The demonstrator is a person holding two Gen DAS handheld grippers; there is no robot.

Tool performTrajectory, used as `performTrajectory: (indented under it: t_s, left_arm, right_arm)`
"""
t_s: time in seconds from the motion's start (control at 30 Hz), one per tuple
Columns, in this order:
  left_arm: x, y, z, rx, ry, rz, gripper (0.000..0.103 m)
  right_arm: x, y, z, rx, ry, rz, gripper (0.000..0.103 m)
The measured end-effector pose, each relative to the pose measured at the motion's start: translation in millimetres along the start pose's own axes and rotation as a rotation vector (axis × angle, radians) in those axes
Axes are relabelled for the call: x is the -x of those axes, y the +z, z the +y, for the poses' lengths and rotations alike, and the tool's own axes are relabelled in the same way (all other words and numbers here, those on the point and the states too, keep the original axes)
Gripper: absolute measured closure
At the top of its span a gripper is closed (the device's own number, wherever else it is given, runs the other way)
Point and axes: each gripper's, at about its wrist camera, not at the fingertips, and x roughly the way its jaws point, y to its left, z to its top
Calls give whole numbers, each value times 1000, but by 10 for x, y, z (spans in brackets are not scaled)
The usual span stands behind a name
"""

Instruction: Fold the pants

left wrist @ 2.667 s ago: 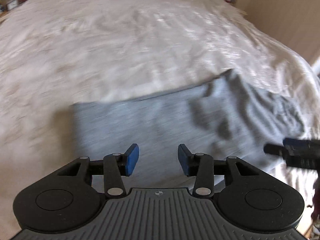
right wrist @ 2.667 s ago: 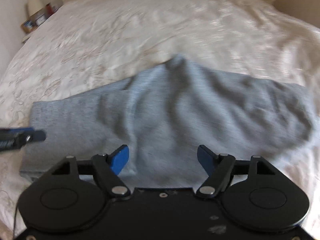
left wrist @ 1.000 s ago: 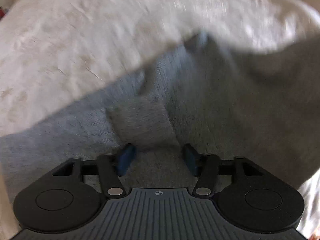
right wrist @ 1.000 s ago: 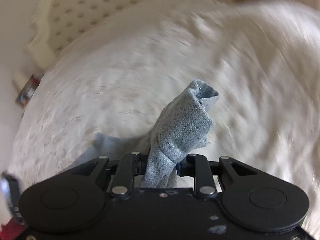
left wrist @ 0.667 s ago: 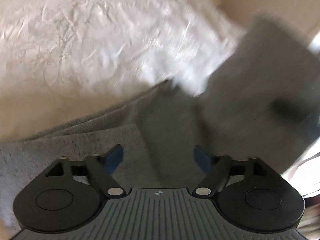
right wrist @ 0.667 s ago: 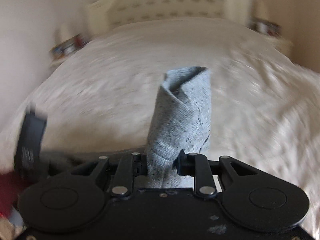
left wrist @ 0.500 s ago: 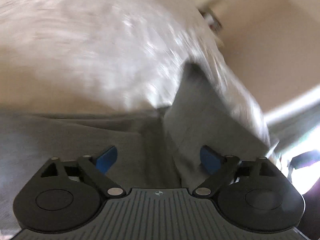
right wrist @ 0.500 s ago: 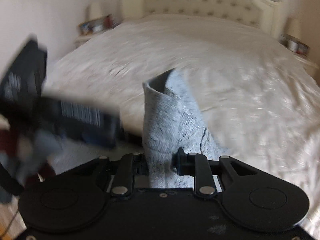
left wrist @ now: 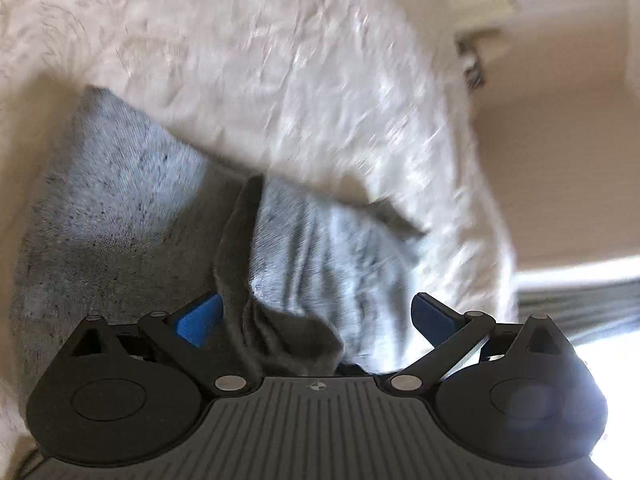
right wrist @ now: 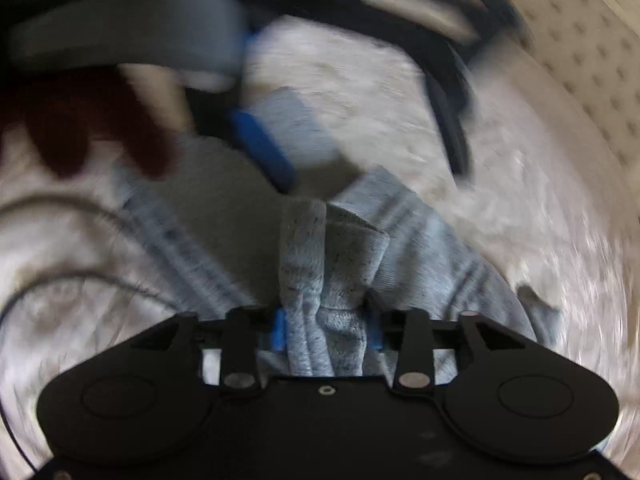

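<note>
The grey pants lie on the white bed cover, part spread flat, part folded over in loose ridges; in the left wrist view a dark fold of them rises between the blue pads of the left tongs, brushing the left-hand pad, clear of the other; those tongs stand wide apart, having just been opening, and grip nothing; in the right wrist view a bunched wad of the same cloth sits between the fingers of the right tongs, whose jaws have just been opening; both blue pads lie against the wad, though the blur leaves unclear how hard they press; beyond it, blurred, the left tongs hang above the cloth, a dark red sleeve beside them; a tufted headboard stands behind the bed.
</note>
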Motion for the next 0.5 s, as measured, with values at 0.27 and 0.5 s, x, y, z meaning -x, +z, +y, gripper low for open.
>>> performTrajectory:
  t_s: [0.27,0.5]
  left_arm:
    - [-462,-56,-132,-121,130,105,1]
    - [-540,-175,-299,-166,258,61,26]
  right_arm:
    - [376,-228,-32,-47,118,-43,58]
    - [701,-823,-1010,-583,77,-44,44]
